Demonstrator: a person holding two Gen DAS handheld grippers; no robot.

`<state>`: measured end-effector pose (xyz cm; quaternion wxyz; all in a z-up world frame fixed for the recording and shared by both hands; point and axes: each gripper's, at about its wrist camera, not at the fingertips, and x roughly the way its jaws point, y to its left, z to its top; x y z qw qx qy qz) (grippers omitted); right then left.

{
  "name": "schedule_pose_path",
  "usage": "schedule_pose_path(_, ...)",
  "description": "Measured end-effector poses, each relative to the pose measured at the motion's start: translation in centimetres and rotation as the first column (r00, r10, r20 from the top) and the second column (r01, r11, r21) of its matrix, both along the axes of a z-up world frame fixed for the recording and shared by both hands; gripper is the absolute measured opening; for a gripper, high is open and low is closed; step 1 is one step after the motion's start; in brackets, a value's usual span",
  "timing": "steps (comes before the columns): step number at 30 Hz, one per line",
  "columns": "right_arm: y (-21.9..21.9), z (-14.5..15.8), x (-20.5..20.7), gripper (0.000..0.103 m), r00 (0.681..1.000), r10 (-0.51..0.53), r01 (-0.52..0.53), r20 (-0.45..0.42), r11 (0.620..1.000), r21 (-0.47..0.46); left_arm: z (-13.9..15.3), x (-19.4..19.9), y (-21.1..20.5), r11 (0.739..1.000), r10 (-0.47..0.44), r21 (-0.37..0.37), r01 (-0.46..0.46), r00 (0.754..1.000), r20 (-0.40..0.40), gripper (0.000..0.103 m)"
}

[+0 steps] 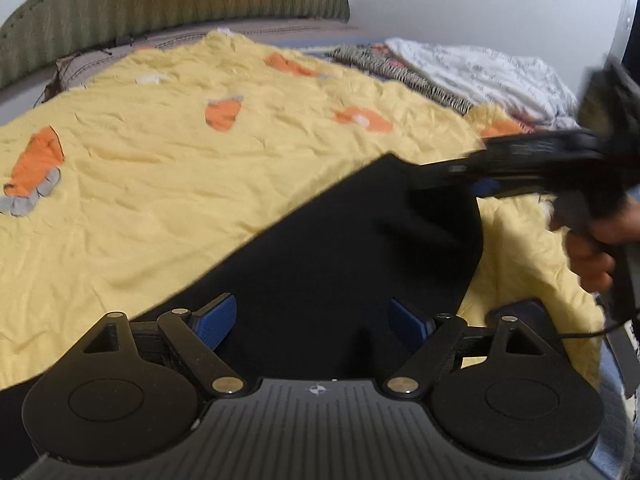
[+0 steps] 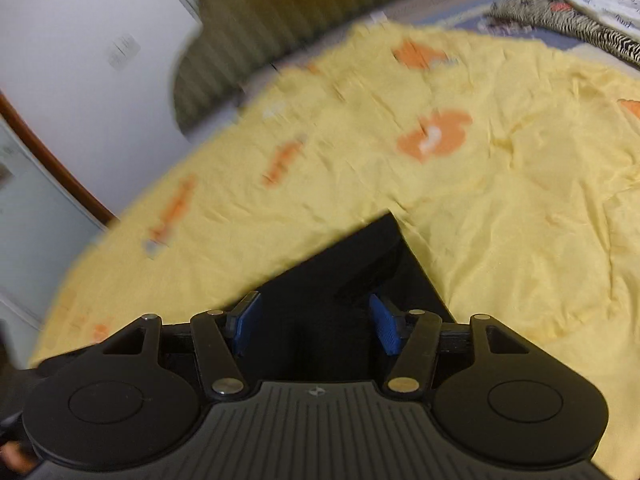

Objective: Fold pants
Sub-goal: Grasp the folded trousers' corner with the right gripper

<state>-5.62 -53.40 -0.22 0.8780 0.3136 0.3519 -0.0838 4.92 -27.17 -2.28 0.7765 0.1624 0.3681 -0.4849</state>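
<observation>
Both grippers, L (image 1: 312, 324) & R (image 2: 316, 326), jaws apart over black pants (image 1: 340, 264) on yellow sheet (image 1: 160, 200); risk: grabbing sheet w/ cloth, given thin flat edge.

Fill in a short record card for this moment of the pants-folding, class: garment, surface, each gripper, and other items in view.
garment: black pants, lying flat, one corner pointing up the bed
surface: yellow sheet with orange patches
left gripper: open, fingers over the pants
right gripper: open above the pants' corner; the left view shows it reaching in from the right
other items: white printed cloth and striped cloth at the far side
</observation>
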Motion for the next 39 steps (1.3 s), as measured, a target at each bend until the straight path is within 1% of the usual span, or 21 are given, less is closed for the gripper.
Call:
schedule_pose_path(1, -0.2, -0.8, 1.2, 0.06, 0.999, 0.016, -0.016, -0.033, 1.0, -0.003, -0.6, 0.1, -0.5, 1.0, 0.009, 0.017, -0.009, 1.0, 0.015, 0.085)
schedule_pose_path(3, -0.9, -1.3, 2.3, 0.058, 1.0, -0.001, 0.001, -0.02, 1.0, -0.03, -2.0, 1.0, -1.5, 0.998, 0.027, 0.049, -0.028, 0.999, 0.024, 0.086)
schedule_pose_path(5, -1.6, -0.6, 2.8, 0.059, 0.996, -0.086, 0.084, -0.021, 0.994, -0.075, -2.4, 1.2, -2.0, 0.999, 0.042, 0.022, -0.045, 0.994, 0.103, 0.089)
schedule_pose_path(6, -1.9, 0.0, 2.4, 0.059, 0.99, -0.142, 0.139, -0.018, 0.982, -0.13, -2.6, 1.2, -2.4, 0.997, 0.057, 0.046, -0.065, 0.988, 0.146, 0.091)
schedule_pose_path(7, -1.9, 0.7, 2.0, 0.059, 0.982, -0.188, 0.183, -0.007, 0.966, -0.181, -2.6, 1.4, -2.6, 0.995, 0.071, 0.058, -0.082, 0.984, 0.161, 0.091)
schedule_pose_path(8, -1.8, 1.4, 1.0, 0.059, 0.975, -0.221, 0.221, 0.024, 0.955, -0.199, -2.3, 1.6, -2.4, 0.994, 0.086, 0.051, -0.094, 0.986, 0.145, 0.086)
schedule_pose_path(10, -1.8, 2.3, -1.6, 0.06, 0.964, -0.25, 0.262, 0.093, 0.952, -0.156, -1.3, 2.0, -1.2, 0.994, 0.108, 0.017, -0.11, 0.99, 0.09, 0.086)
schedule_pose_path(12, -1.5, 2.2, -4.3, 0.063, 0.956, -0.269, 0.28, 0.113, 0.956, -0.092, -0.2, 1.9, 0.0, 0.993, 0.121, -0.008, -0.121, 0.99, 0.068, 0.087)
schedule_pose_path(16, -1.1, -0.3, -8.3, 0.063, 0.953, -0.291, 0.284, 0.078, 0.954, 0.095, 2.1, 1.5, 2.4, 0.988, 0.149, -0.044, -0.147, 0.987, 0.052, 0.087)
schedule_pose_path(18, -1.1, -2.2, -9.5, 0.063, 0.955, -0.292, 0.273, 0.058, 0.936, 0.221, 2.9, 1.4, 4.0, 0.984, 0.167, -0.065, -0.165, 0.986, 0.014, 0.087)
schedule_pose_path(20, -1.0, -3.7, -9.9, 0.063, 0.953, -0.299, 0.271, 0.05, 0.914, 0.303, 3.5, 1.3, 5.6, 0.983, 0.167, -0.076, -0.168, 0.986, -0.019, 0.087)
schedule_pose_path(24, -1.2, -4.4, -9.2, 0.065, 0.942, -0.317, 0.258, 0.106, 0.891, 0.374, 3.7, 1.0, 8.5, 0.975, 0.208, -0.069, -0.211, 0.977, -0.053, 0.087)
schedule_pose_path(27, -1.8, -4.8, -8.0, 0.064, 0.93, -0.341, 0.266, 0.14, 0.884, 0.384, 3.8, 0.9, 10.1, 0.967, 0.237, -0.077, -0.243, 0.968, -0.081, 0.087)
schedule_pose_path(28, -2.1, -5.0, -7.8, 0.06, 0.924, -0.356, 0.276, 0.142, 0.875, 0.398, 3.8, 1.0, 10.4, 0.965, 0.242, -0.079, -0.249, 0.966, -0.092, 0.087)
schedule_pose_path(29, -2.3, -5.2, -7.6, 0.05, 0.914, -0.379, 0.296, 0.144, 0.866, 0.402, 3.8, 1.1, 10.7, 0.963, 0.248, -0.081, -0.256, 0.963, -0.103, 0.087)
schedule_pose_path(30, -2.4, -5.3, -7.6, 0.041, 0.909, -0.397, 0.32, 0.129, 0.861, 0.395, 3.8, 1.1, 11.0, 0.962, 0.252, -0.083, -0.262, 0.961, -0.115, 0.088)
schedule_pose_path(31, -2.6, -5.4, -7.6, 0.022, 0.908, -0.404, 0.338, 0.108, 0.861, 0.381, 3.7, 1.2, 11.1, 0.961, 0.252, -0.084, -0.264, 0.959, -0.129, 0.087)
schedule_pose_path(32, -2.5, -5.5, -7.4, 0.017, 0.909, -0.407, 0.349, 0.09, 0.862, 0.368, 3.8, 1.4, 11.2, 0.961, 0.25, -0.086, -0.264, 0.957, -0.146, 0.087)
schedule_pose_path(34, -2.2, -5.5, -7.6, 0.014, 0.907, -0.41, 0.354, 0.095, 0.865, 0.355, 3.7, 1.6, 11.2, 0.96, 0.248, -0.09, -0.266, 0.953, -0.173, 0.087)
schedule_pose_path(36, -1.4, -4.5, -7.6, 0.013, 0.907, -0.405, 0.357, 0.114, 0.885, 0.3, 3.7, 2.1, 10.8, 0.958, 0.251, -0.085, -0.273, 0.946, -0.207, 0.087)
schedule_pose_path(39, 1.6, -1.3, -6.5, 0.012, 0.937, -0.315, 0.311, 0.151, 0.949, 0.05, 3.5, 3.1, 10.1, 0.959, 0.224, -0.098, -0.266, 0.924, -0.311, 0.088)
